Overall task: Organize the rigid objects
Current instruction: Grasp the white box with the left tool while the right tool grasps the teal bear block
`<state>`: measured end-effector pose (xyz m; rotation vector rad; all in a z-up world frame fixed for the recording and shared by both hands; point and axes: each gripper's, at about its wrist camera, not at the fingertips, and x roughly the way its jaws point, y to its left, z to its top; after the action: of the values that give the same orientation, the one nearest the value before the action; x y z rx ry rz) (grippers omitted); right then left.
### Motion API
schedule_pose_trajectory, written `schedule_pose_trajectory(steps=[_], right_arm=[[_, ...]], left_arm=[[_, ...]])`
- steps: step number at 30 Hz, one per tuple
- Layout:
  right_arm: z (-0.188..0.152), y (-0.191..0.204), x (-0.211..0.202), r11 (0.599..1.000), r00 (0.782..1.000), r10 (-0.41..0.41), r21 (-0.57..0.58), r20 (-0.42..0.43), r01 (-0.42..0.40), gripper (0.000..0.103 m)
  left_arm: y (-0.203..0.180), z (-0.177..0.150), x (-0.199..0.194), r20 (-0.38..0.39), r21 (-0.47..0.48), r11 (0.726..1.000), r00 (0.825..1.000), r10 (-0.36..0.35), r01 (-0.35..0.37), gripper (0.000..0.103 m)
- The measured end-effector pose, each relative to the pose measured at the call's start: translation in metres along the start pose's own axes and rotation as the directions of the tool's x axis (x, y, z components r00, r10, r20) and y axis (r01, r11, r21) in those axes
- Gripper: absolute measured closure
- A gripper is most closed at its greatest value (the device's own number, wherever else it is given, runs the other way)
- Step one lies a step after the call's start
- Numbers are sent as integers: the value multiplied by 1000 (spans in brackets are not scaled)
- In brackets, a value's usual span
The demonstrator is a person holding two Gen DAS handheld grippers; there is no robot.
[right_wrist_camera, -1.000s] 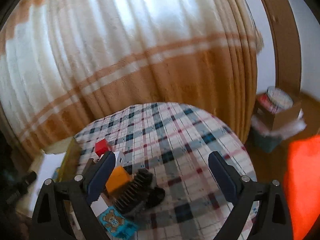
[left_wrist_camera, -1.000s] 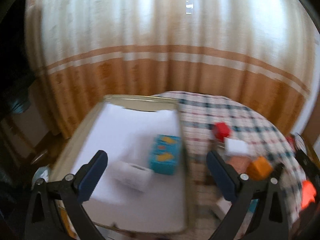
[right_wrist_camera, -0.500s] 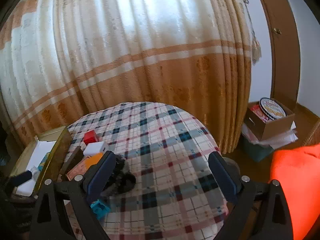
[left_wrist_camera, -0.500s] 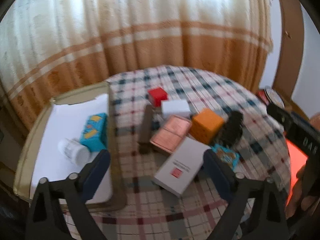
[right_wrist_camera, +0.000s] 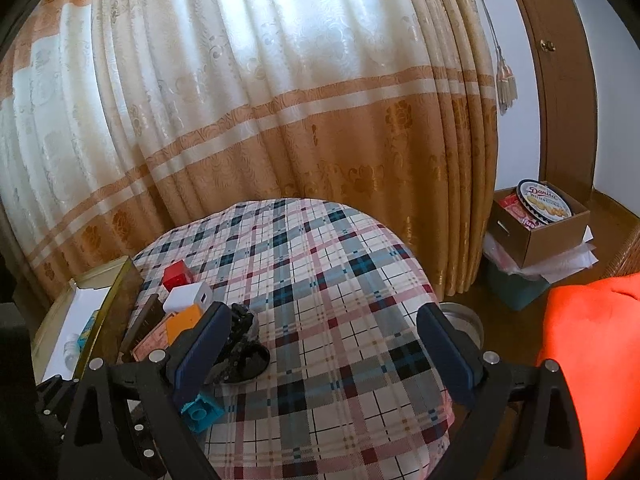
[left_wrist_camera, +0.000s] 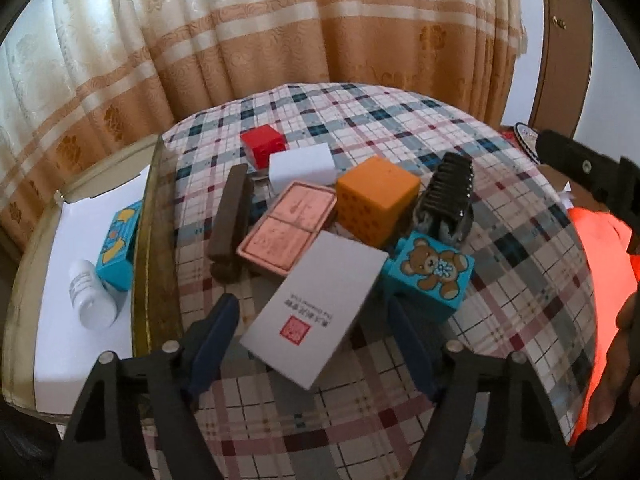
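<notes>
**White box next, taken across its short width**

My left claw (left_wrist_camera: 312, 320) hangs over the near edge of the pile on the plaid table (left_wrist_camera: 400, 120), and its jaws are closing with the near end of the flat white box (left_wrist_camera: 316, 308) between them; the pads do not press on it yet, as far as I can see. The box lies tilted, its far end propped on the pink tin (left_wrist_camera: 288, 226) and close against the teddy-bear block (left_wrist_camera: 430, 270) on its right.

I judge the box to be light cardboard, stiff along its edges but likely to dent on its broad face, and smooth enough to slip. So I would pinch it across the two long edges near the stamped end, firmly but not hard, and lift it straight so it does not drag the tin or nudge the bear block. The orange cube (left_wrist_camera: 376, 200), the red cube (left_wrist_camera: 262, 146), the small white block (left_wrist_camera: 301, 168), the dark bar (left_wrist_camera: 230, 216) and the black ribbed piece (left_wrist_camera: 446, 196) lie farther off and look hard and easy to clamp.

The tray (left_wrist_camera: 146, 240) stands just left of the pile, already holding a blue box (left_wrist_camera: 118, 248) and a white bottle (left_wrist_camera: 90, 300); there is bare white lining nearer me.

My right claw (right_wrist_camera: 320, 352) is spread wide and empty, over the table's near right part.
</notes>
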<state>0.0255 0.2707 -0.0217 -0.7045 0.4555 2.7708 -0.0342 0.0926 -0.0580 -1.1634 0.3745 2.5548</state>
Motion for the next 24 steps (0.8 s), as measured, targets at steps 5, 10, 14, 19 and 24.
schedule_pose_trajectory(steps=[5,10,14,19,24], right_arm=[[-1,-1,1,1000,1000,7,3,-8,-7,7],[-3,0,3,1000,1000,16,-1,-21,-16,7],[-5,4,5,997,996,72,-20,-48,-73,7],[-10,19,1,981,984,157,-101,-84,-165,7],[-20,34,0,965,972,194,-153,-134,-214,7]], left_arm=[[2,-2,1,-30,-39,991,991,-130,129,62],[2,-9,0,-32,-45,989,989,-145,144,62],[6,-12,-1,-23,-67,986,987,-157,155,63],[5,-12,-2,-30,-74,989,991,-130,127,61],[10,-12,-1,-16,-101,985,990,-142,140,63]])
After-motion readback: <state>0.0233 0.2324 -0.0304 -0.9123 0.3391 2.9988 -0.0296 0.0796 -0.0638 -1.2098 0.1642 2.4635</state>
